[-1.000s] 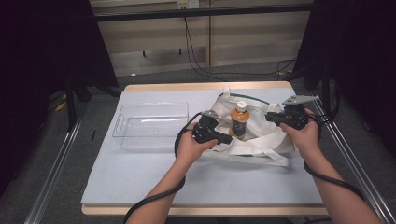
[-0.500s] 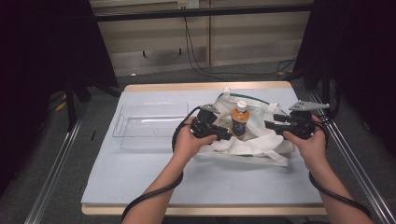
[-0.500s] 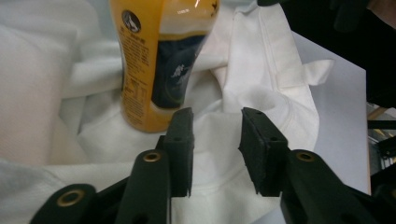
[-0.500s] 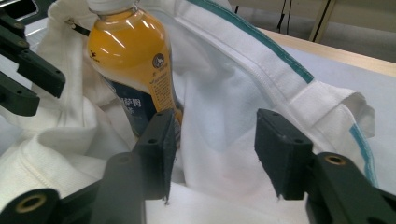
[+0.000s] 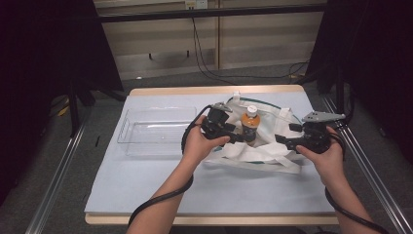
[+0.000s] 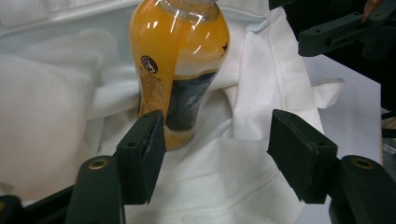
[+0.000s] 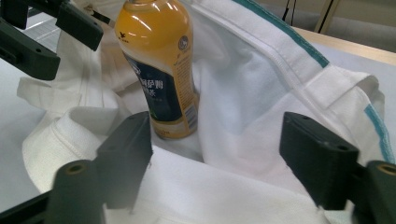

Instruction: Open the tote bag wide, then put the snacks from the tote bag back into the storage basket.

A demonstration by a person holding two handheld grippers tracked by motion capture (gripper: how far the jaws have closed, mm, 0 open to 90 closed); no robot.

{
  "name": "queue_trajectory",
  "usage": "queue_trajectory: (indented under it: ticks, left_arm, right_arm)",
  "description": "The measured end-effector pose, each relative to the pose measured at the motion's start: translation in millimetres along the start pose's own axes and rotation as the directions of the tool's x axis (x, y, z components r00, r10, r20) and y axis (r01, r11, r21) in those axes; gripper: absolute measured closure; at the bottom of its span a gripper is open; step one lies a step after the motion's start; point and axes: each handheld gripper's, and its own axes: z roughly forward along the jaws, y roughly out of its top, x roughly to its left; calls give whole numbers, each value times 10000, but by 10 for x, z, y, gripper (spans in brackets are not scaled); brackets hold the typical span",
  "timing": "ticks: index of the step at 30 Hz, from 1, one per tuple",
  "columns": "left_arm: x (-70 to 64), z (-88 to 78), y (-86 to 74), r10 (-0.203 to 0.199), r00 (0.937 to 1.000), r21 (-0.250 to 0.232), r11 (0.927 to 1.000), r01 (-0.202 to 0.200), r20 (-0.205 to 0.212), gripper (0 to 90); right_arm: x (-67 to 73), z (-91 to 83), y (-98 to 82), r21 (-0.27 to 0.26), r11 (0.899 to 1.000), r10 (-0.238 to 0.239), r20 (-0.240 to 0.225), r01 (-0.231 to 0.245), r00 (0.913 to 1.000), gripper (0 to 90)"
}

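— Looking down from the high view, where does the work sit?

— Toward the right side of the table [image 5: 146,195], about midway between its far and near edges. A white cloth bag [image 5: 263,151] lies slumped open there, and an orange drink bottle [image 5: 250,123] stands upright inside it. A clear tray [image 5: 158,131] waits empty, well apart toward the left edge.

— And the grippers?

— The left gripper [image 5: 237,137] is just beside the bottle, the right gripper [image 5: 284,141] at the bag's other side. Both have just been opening; their jaws now stand wide with nothing pinched, only loose cloth lying under them in the gripper views.

— How would the bottle handle?

— Full, I'd judge, so fairly heavy, and its smooth plastic looks slippery. The body is stiff enough for a firm squeeze; around the dark label, at mid-height, seems the safest hold.

— The bag?

— Soft and limp. It will sag and may snag the bottle, so its stitched rim or a handle strap is best for holding it open.
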Motion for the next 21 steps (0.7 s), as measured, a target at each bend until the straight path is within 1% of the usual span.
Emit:
queue_trajectory:
  ticks: [2, 4, 6, 9, 10, 13, 15, 17, 21]
  left_arm:
    - [-5, -18, 16, 30, 9999, -21, 10000, -31, -128, 332]
    - [-12, -36, 30, -40, 9998, -151, 9999, 37, -210, 290]
    - [-12, -43, 43, -121, 9997, -214, 9997, 116, -222, 260]
    - [-6, -46, 63, -201, 9993, -264, 9995, 193, -309, 234]
    - [-6, -48, 73, -217, 9994, -263, 9994, 210, -286, 226]
    - [-8, -52, 100, -129, 9991, -159, 9998, 123, -411, 204]
    - [2, -48, 113, -205, 9991, -278, 9994, 195, -365, 200]
    - [10, -41, 123, -201, 9991, -260, 9995, 191, -368, 196]
    - [25, -15, 140, -115, 9982, -64, 9999, 111, -594, 174]
  right_arm:
    - [12, -21, 14, -42, 10000, 5, 17, -5, 10000, 226]
    - [31, -52, 15, -182, 9998, 37, 9, -36, 10000, 171]
    - [56, -69, 10, -133, 9999, 4, -172, -6, 9999, 159]
    - [89, -81, -1, -6, 9999, -154, -148, 154, 9998, 118]
    - [102, -87, -2, 5, 9999, -155, -145, 155, 9998, 115]
    - [123, -106, -7, 81, 9996, -261, -209, 263, 9994, 99]
    - [124, -111, -12, 98, 9996, -249, -220, 252, 9994, 93]
    - [123, -122, -18, 145, 9997, -214, -243, 218, 9995, 91]
    - [122, -126, -14, 184, 9996, -225, -232, 230, 9995, 83]
